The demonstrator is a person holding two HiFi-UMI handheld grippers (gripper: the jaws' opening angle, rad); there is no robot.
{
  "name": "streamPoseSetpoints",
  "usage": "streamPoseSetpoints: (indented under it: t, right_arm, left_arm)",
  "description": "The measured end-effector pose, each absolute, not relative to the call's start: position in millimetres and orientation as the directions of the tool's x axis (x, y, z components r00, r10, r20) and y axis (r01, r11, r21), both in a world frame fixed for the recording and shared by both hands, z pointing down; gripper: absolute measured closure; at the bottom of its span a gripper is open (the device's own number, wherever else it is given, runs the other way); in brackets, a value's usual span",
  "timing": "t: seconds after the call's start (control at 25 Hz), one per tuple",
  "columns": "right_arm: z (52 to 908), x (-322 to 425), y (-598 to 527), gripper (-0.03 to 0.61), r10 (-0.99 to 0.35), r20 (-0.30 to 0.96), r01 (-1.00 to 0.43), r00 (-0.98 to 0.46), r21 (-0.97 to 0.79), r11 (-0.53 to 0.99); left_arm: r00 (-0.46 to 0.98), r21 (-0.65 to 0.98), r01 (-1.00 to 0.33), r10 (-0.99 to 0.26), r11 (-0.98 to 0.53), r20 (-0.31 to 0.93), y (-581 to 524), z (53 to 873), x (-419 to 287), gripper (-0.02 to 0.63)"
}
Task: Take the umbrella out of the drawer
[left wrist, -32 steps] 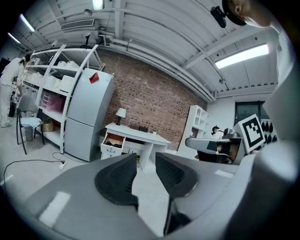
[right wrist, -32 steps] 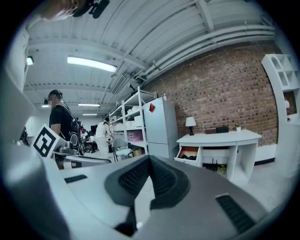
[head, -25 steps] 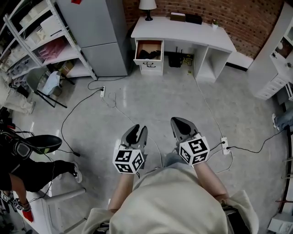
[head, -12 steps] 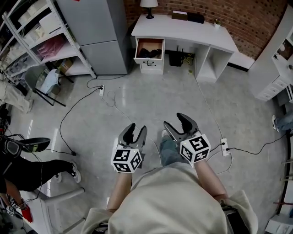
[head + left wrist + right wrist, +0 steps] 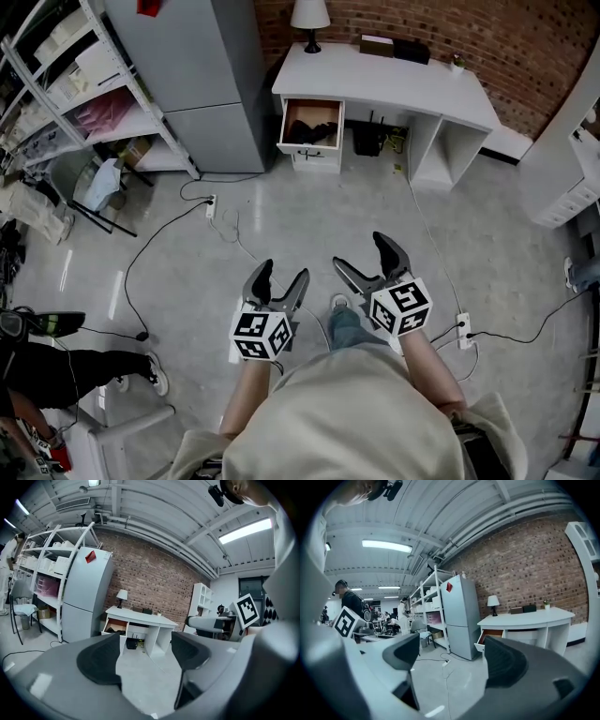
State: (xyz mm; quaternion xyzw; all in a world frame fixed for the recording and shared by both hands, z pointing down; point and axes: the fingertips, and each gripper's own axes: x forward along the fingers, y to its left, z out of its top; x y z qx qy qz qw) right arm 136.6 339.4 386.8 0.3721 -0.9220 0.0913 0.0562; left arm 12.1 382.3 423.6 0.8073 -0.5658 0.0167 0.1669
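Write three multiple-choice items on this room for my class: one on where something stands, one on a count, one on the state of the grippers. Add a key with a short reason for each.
1. Where does the lamp stand?
A) on the white desk
B) on the ground
C) on the metal shelves

2. How many drawers of that desk stand pulled out?
A) none
B) one
C) three

3. What do the left gripper and the right gripper hold?
A) an umbrella
B) a cable
C) nothing

Key:
1 A, the lamp's base rests on the desk top.
2 B, only the upper drawer juts out from the desk front.
3 C, both pairs of jaws are opening, with only the floor and the far room seen between them.
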Motion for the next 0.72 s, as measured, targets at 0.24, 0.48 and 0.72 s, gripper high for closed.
streamPoseSetpoints:
  t: [0.24,0.48,0.72]
  right_arm:
    - [371.4,134.0,254.2,0.147,-0.664,0.163,-0.683,-0.730,-0.114,0.722]
    - [369.1,135.8,179.2,0.144,-0.634,0.167,-0.654,-0.755,-0.124,0.746]
    - [374.4,136.3,119.8,0.144,-0.607,0.182,-0.631,-0.774,-0.130,0.765]
  left_arm:
    - [0.336,0.253,-0.925,-0.921,-0.283,0.197,300.9,409.3,7.3,0.255]
    - [0.310,0.274,-0.928,-0.932,-0.253,0.188,226.2,403.6,9.2,0.252]
    - [0.283,0.287,-0.931,-0.942,-0.225,0.181,172.0,404.4,11.2,0.252]
